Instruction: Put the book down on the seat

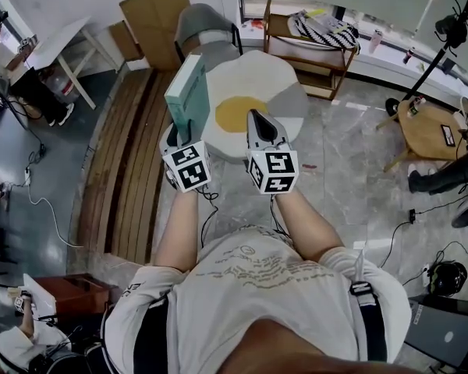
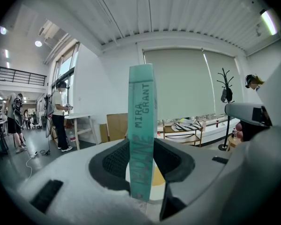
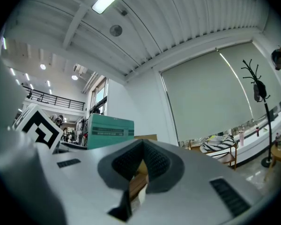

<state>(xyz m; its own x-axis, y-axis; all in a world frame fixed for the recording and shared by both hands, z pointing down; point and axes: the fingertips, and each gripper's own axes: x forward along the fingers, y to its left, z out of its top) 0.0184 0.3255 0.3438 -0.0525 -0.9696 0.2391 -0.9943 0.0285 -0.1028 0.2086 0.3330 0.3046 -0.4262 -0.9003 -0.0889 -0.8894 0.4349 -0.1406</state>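
**A:** Where's the book?

**B:** In the left claw (image 2: 143, 161). The teal book (image 2: 141, 121) stands on end, with its spine facing that claw's own camera. Both jaws are clamped on its covers near the lower end. The spine reads MIRA GRANT.

**A:** So it isn't lying on the seat?

**B:** No, it isn't lying flat. From the head view it stands upright over the left part of the seat (image 1: 285, 80), the white one shaped like a fried egg with a yellow middle. The claw covers the book's lower edge, so I can't tell whether it touches the seat.

**A:** And the other hand?

**B:** The right claw (image 1: 256, 119) is just beside the left one, over the seat and close to the yellow patch. Its jaws are together with the tips meeting, and nothing is between them. Only a thin slit lower down shows a bit of wood and white behind.

**A:** What's around them?

**B:** A grey chair (image 1: 207, 26) stands behind the seat. A slatted wooden platform (image 1: 129, 162) runs along the seat's left side. A wooden shelf (image 1: 308, 53) past the far right edge carries something striped black and white. Far off at the left a person (image 1: 0, 49) stands.
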